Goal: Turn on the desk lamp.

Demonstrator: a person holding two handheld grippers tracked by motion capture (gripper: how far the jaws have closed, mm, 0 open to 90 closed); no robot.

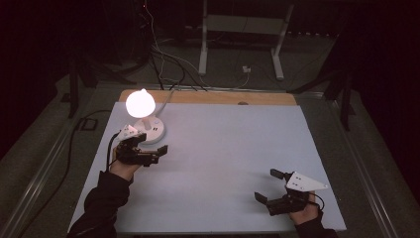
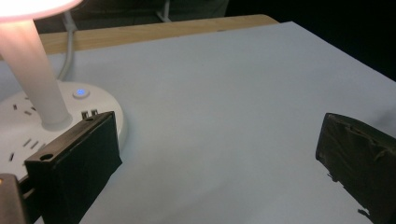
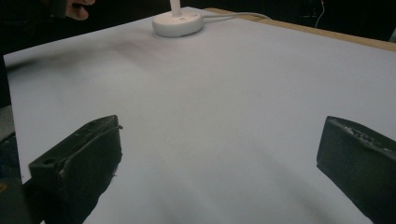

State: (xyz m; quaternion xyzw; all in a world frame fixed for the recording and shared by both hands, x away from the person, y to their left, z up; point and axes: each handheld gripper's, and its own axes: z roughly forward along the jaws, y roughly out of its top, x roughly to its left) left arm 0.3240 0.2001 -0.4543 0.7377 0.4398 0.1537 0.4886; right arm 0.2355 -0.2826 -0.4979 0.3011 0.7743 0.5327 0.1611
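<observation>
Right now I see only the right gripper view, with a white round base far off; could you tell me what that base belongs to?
Observer: It carries a lit lamp, its bulb glowing at the table's far left corner.
Operator: Thank you. Where is the left gripper?
Observer: The left gripper sits just in front of the lamp base, jaws open, holding nothing.
Operator: Is the base powered?
Observer: The left gripper view shows a small blue light glowing on it, beside the stem.
</observation>
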